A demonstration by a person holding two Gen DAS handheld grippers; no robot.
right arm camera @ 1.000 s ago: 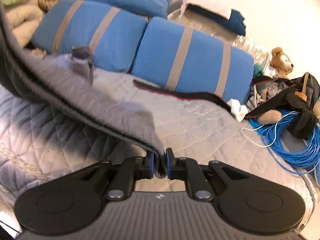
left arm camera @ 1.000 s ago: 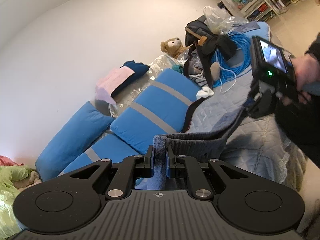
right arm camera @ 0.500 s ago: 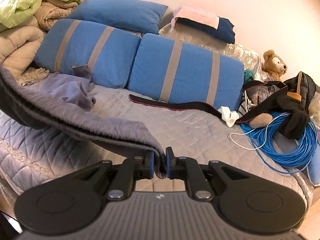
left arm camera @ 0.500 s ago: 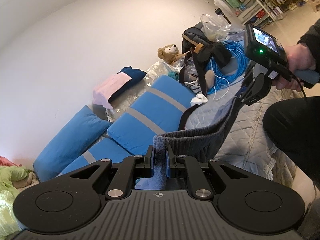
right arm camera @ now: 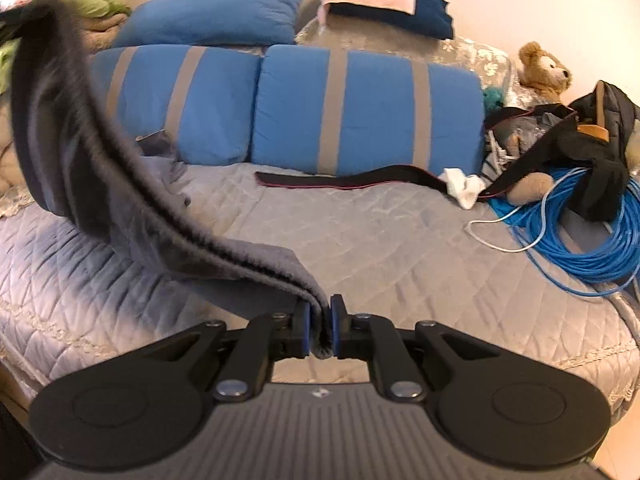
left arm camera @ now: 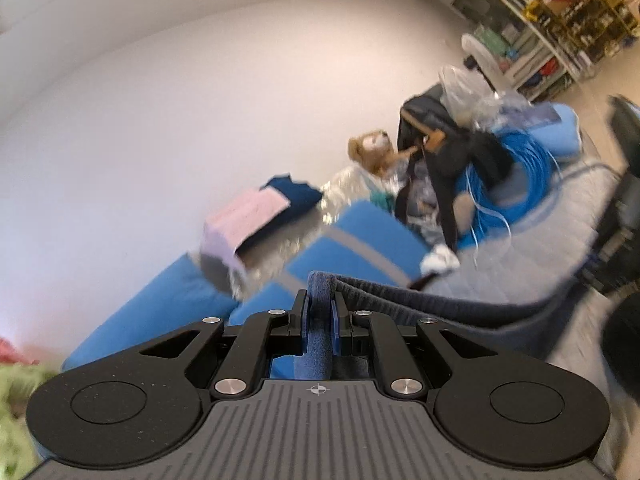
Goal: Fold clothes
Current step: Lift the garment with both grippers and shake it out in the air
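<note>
A dark grey knitted garment [right arm camera: 132, 184] hangs in the air above the bed, stretched between both grippers. My right gripper [right arm camera: 319, 330] is shut on one corner of it, low over the grey quilt [right arm camera: 380, 248]. From there the cloth sweeps up to the far left of the right wrist view. My left gripper [left arm camera: 319, 316] is shut on the garment's other end [left arm camera: 420, 296], whose ribbed edge runs off to the right. At that view's right edge the right gripper's body shows, dark and blurred [left arm camera: 624, 216].
Blue striped pillows [right arm camera: 360, 108] line the back of the bed. A coil of blue cable [right arm camera: 576, 232], a black bag [right arm camera: 600, 128], a teddy bear [right arm camera: 542, 68] and a black belt [right arm camera: 352, 180] lie to the right. Folded pink and navy clothes [right arm camera: 384, 4] sit behind; crumpled bedding [right arm camera: 88, 4] at far left.
Both grippers have lifted with the garment held; it now hangs higher and clear of the quilt. The left wrist view has swung and blurred, and the right gripper slid to its right edge.
</note>
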